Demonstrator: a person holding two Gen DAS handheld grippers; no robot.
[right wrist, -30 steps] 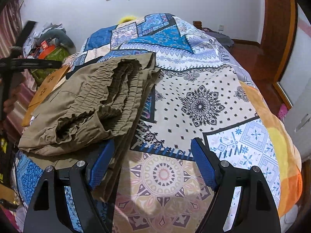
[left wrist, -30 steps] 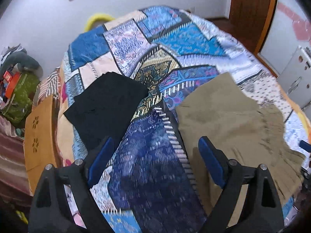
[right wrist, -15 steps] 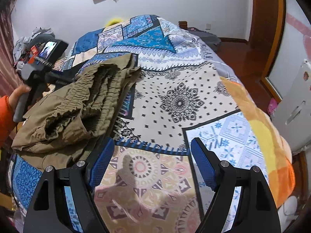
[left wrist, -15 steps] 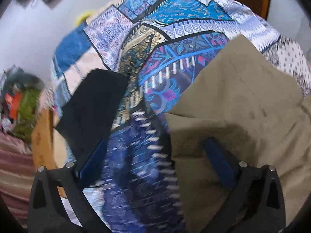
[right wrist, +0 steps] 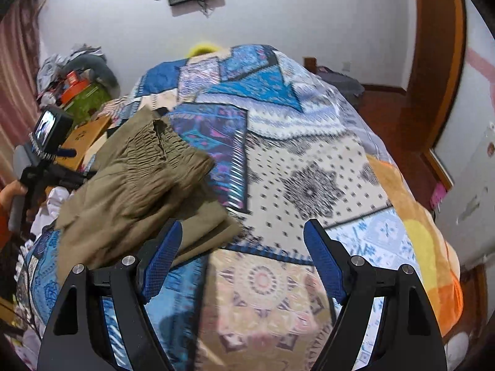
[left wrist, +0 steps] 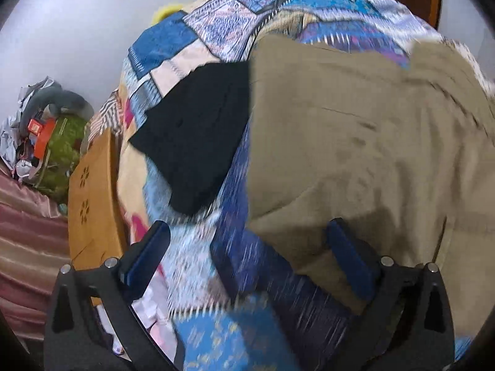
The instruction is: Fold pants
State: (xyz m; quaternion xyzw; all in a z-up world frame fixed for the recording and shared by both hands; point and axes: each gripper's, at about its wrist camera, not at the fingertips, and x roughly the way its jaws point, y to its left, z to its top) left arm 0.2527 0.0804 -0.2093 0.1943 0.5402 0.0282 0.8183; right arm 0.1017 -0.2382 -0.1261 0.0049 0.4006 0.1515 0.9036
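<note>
**Both grippers closing in on the khaki pants**

The olive-khaki pants lie partly folded on the patchwork bedspread, the gathered elastic waistband bunched on top toward the far end of the bundle. A black folded garment sits just beside them on the bed, its edge meeting the khaki cloth in the left wrist view.

From where I stand, the step looks like reaching for the near edge of the pants for the next fold. To do it well, each side should take hold through all the layers at matching corners, so the fold travels evenly rather than dragging the top layer off. The waistband is loose and ruffled, so it wants lifting low and laying flat. Keep clear of the black garment, which could be swept along.

The left gripper has its jaws spread wide, holding nothing; its right finger hovers over or rests against the khaki fabric, I cannot tell which. The right gripper is likewise wide open and empty, its left finger at the pants' near edge.
</note>
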